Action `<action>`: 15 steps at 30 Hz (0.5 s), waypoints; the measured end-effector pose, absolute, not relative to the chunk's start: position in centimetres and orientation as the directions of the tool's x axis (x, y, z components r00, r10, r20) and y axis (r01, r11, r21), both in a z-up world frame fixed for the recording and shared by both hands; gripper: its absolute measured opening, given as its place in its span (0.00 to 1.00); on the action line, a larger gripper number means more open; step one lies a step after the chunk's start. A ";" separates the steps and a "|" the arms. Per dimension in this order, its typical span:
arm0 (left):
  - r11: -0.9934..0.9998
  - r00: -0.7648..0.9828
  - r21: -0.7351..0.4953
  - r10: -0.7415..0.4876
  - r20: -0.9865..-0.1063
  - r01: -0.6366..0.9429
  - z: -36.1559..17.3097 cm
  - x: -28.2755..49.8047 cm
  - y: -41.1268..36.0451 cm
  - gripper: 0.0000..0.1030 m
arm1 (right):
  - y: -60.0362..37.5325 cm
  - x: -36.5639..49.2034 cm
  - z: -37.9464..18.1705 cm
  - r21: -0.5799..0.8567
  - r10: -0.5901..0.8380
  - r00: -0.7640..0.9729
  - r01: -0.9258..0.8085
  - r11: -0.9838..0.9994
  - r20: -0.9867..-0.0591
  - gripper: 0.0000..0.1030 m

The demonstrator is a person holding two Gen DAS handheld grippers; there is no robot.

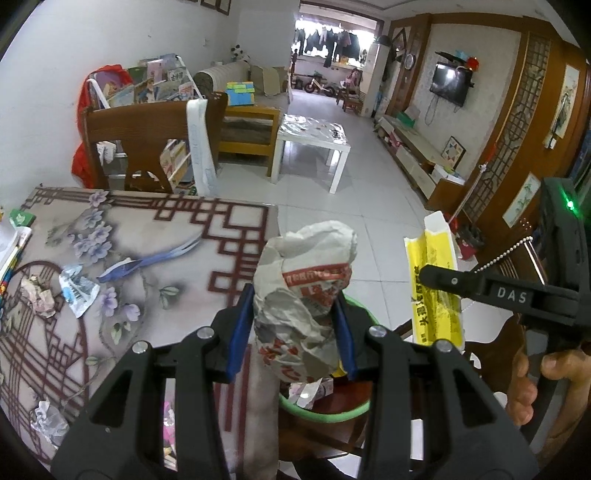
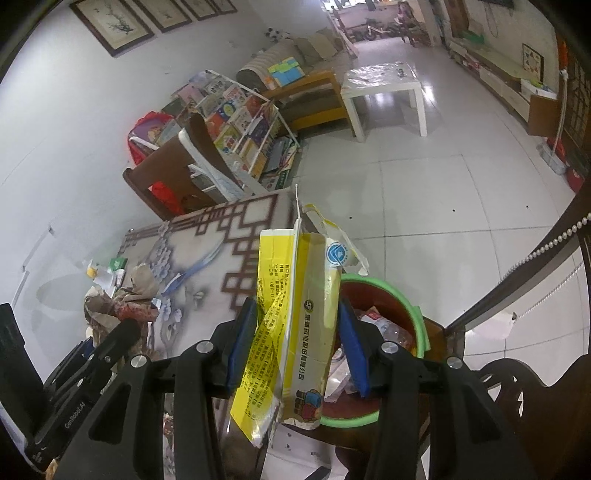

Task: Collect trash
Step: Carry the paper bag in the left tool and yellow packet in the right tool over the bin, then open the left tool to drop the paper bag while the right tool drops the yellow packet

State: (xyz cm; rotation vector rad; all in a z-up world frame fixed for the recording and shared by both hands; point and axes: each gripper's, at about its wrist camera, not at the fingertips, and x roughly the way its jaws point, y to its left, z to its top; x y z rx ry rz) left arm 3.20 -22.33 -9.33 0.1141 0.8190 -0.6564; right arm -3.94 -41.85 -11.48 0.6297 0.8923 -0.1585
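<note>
Pointing upward lengthwise, yellow carton [image 2: 295, 317] in right claw [image 2: 297, 345].

The green-rimmed bin [image 2: 384, 291] is flanked by the table edge [image 1: 271, 236] and a dark chair frame [image 2: 517, 280]; its mouth is left unobstructed above.

I am standing in the living room of a lived-in home. A sofa [image 1: 236, 74] with cushions sits against the white wall, a white coffee table [image 1: 314, 147] stands on the pale tiled floor [image 1: 369, 206], and a flat television [image 1: 448, 83] hangs over a low media cabinet [image 1: 410, 155]. A rack of children's picture books [image 2: 236, 122] stands beside a wooden chair [image 1: 147, 129]. Framed pictures [image 2: 114, 22] line the wall, laundry [image 1: 328, 40] hangs on the far balcony, and a child's balance bike [image 1: 319, 84] is parked near it. My desk [image 1: 147, 236] wears a floral cover.
</note>
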 end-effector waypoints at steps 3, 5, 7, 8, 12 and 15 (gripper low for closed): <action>0.789 0.482 -0.158 -0.506 -0.715 0.593 -9.8 3.7 -23.2 0.37 | -42.4 -4.0 -11.9 0.448 0.123 0.621 0.400 0.800 -0.774 0.43; 0.785 0.474 -0.161 -0.509 -0.718 0.599 -9.9 3.8 -23.7 0.37 | -42.8 -4.2 -12.0 0.451 0.122 0.619 0.409 0.794 -0.776 0.43; 0.779 0.464 -0.166 -0.514 -0.722 0.605 -10.2 4.2 -24.2 0.37 | -43.2 -4.2 -12.0 0.449 0.116 0.617 0.418 0.789 -0.778 0.43; 0.777 0.461 -0.166 -0.514 -0.723 0.607 -10.3 4.3 -24.4 0.37 | -43.4 -4.3 -12.1 0.450 0.114 0.617 0.422 0.787 -0.779 0.43; 0.773 0.454 -0.165 -0.514 -0.728 0.612 -10.6 4.7 -25.1 0.47 | -44.0 -4.2 -12.3 0.447 0.104 0.610 0.443 0.778 -0.786 0.45; 0.775 0.455 -0.161 -0.511 -0.729 0.612 -10.9 5.1 -25.4 0.59 | -44.5 -4.2 -12.7 0.449 0.104 0.602 0.458 0.767 -0.792 0.47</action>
